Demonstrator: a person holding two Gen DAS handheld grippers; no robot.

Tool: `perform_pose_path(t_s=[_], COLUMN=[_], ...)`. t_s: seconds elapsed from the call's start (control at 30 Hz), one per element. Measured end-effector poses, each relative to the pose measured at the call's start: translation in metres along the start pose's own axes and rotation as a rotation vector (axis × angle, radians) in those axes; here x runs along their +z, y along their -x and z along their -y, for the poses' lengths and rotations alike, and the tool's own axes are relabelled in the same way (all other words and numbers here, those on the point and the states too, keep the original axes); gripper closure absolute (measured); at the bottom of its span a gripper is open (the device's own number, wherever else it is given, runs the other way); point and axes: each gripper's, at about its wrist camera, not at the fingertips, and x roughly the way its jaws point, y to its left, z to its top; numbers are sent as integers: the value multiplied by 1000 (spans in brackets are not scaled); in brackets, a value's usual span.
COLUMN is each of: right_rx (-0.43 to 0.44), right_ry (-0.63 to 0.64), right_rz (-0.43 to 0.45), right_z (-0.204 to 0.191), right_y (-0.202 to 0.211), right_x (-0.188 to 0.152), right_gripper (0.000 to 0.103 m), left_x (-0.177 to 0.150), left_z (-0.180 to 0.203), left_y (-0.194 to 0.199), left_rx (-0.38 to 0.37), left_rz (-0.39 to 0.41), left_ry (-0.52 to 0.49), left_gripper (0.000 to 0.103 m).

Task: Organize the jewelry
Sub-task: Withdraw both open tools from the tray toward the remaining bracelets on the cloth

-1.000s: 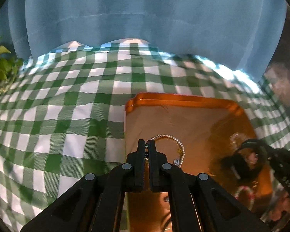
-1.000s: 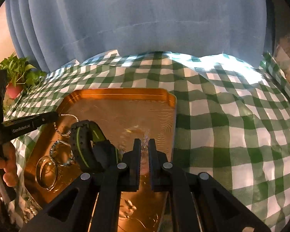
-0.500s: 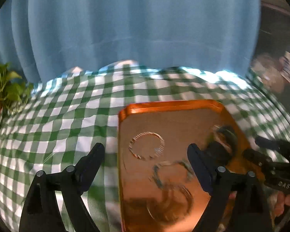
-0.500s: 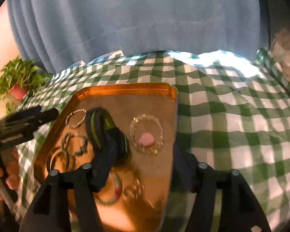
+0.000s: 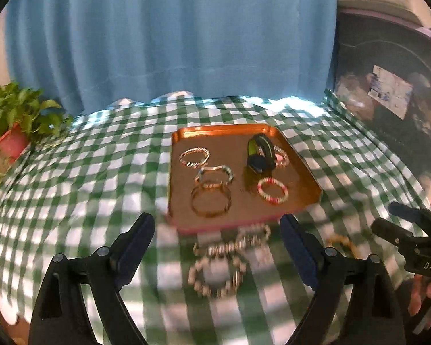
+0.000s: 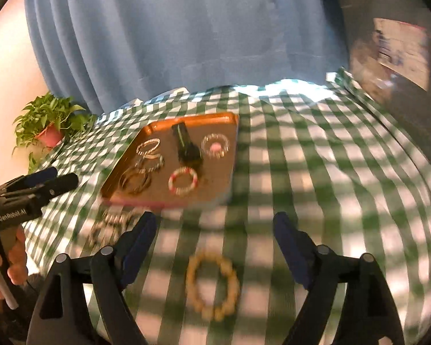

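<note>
An orange tray (image 5: 224, 128) (image 6: 192, 119) on the green checked cloth holds several bracelets and a black-and-green watch band (image 5: 260, 155) (image 6: 186, 146). My left gripper (image 5: 217, 230) hangs open in front of the tray, nothing between its fingers. Below it on the cloth lie a blurred bead bracelet (image 5: 217, 276) and a chain (image 5: 235, 241). My right gripper (image 6: 214, 224) is opening its jaws, gripping nothing. A tan wooden-bead bracelet (image 6: 212, 284) (image 5: 340, 243) lies on the cloth beneath it. Each gripper shows in the other's view, the right gripper (image 5: 411, 230) and the left gripper (image 6: 34, 184).
A potted plant (image 5: 11, 126) (image 6: 48, 120) stands at the table's far left. A blue curtain (image 5: 172, 43) hangs behind the table. Dark clutter (image 5: 388, 92) sits at the right. A hand (image 6: 3, 258) holds the left gripper's handle.
Both grippers were shut over the tray and have opened, each leaving a bracelet in it. Both have drawn back and upward, so the whole tray and the loose bracelets now show.
</note>
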Motion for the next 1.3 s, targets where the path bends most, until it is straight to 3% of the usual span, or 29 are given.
perform_pose_path(t_s=[0.27,0.57,0.83,1.03,1.1,1.23,1.3], right_rx=[34,76,75,46,48,57,52], right_ry=[-53,-65,-67,-10,6,21,40], right_rz=[-8,21,35,9,-10,-40,-66], right_z=[-18,-26,-16,-14,-12,-4,-1], right_y=[52,66,63,38,24,4,-5], right_x=[-63,-83,-69,-62,-59,-53,-50], right_gripper=[18,18,20,38,51,56,57], left_x=[-62,-97,-91,-82,-79,-73,-69], left_z=[-35,-56,-51,-49,-46,-39,-37], left_y=[68,82,52,15,1,-28,-40], left_rx=[7,52,42,25,34,41,39], left_rz=[27,-16,-48,-87,-110,-167,-183], left_ry=[161,189,152,133,106,46,29], left_gripper=[14,14,14,14,15,29,32])
